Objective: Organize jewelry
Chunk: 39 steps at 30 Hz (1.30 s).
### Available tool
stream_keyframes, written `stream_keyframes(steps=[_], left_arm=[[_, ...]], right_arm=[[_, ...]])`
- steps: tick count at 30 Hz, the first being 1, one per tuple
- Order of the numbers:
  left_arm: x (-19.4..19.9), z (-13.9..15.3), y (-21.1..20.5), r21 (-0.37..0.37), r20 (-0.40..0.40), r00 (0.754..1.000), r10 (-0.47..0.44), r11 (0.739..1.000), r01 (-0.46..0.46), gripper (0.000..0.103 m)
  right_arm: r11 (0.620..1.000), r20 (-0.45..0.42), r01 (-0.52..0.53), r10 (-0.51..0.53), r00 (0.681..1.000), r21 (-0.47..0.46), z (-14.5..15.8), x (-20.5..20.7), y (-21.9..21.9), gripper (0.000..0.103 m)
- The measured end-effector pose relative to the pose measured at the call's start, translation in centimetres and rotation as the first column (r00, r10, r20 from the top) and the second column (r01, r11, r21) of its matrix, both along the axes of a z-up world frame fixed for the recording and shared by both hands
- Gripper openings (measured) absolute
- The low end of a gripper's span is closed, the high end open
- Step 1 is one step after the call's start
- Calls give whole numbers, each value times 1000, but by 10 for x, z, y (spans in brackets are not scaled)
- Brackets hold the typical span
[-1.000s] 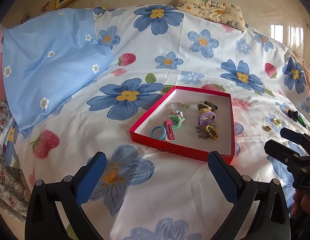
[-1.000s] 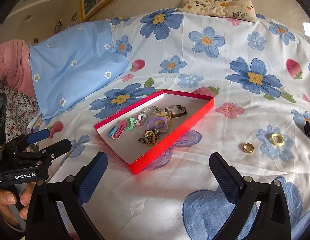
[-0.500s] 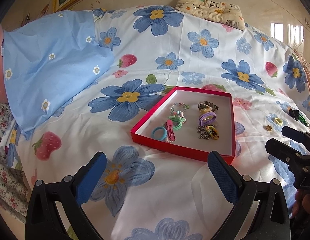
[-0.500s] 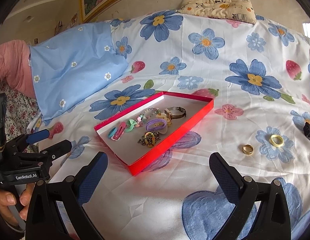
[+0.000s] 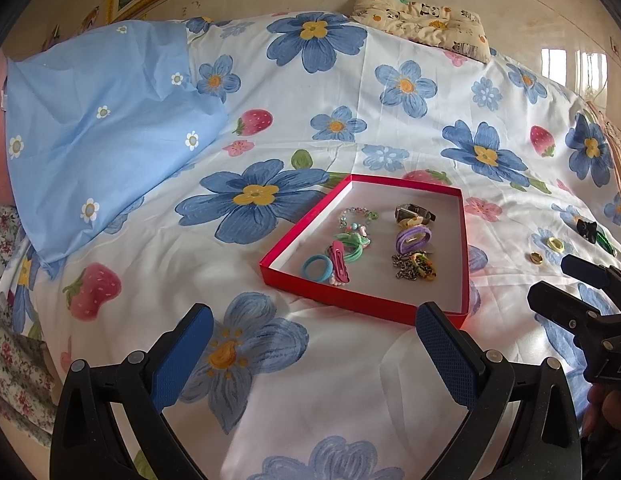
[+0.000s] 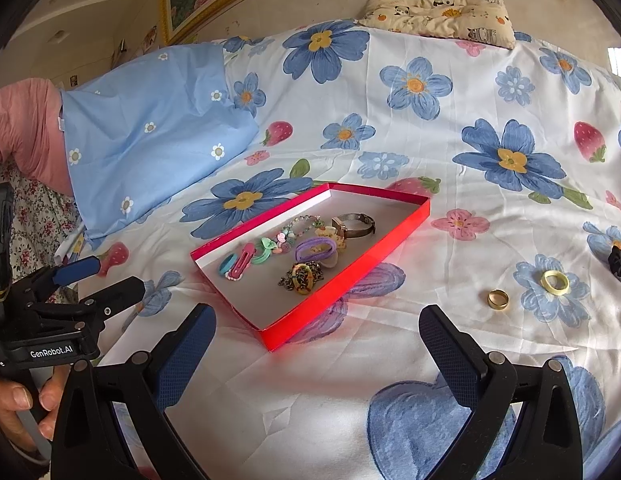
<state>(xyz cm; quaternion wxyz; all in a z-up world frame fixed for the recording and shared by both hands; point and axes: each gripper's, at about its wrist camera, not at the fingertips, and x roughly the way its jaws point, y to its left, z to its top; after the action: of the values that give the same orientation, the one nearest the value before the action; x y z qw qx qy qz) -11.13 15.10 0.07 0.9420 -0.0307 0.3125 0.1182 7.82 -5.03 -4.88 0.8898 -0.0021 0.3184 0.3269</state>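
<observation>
Both grippers' fingers spread, empty; small gold metal ring on soft floral bedsheet could slip when pinched.

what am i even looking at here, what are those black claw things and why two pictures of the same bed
Each claw is a hand-held two-finger tool, one in each of a person's hands, with a wide-angle camera looking along its fingers. One picture comes from the left tool, the other from the right tool, so each sees the same bed from its own side, plus the other tool at the frame's edge. Both are open and hold nothing.

On the flowered sheet lies a shallow red box already holding hair ties, a pink clip, a bead bracelet, a chain and a watch. Outside it, to the right, lie a gold ring, a pale yellow ring and a black hair piece.
</observation>
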Motion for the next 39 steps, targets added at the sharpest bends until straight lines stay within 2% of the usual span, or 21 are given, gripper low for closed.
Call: stream_keyframes(steps=[39], left_arm=[[5,-6,-6,1,-12,1000,-4,1000,4,102]], right_arm=[[1000,5,-23,23,1000,-4,7,-2,8,102]])
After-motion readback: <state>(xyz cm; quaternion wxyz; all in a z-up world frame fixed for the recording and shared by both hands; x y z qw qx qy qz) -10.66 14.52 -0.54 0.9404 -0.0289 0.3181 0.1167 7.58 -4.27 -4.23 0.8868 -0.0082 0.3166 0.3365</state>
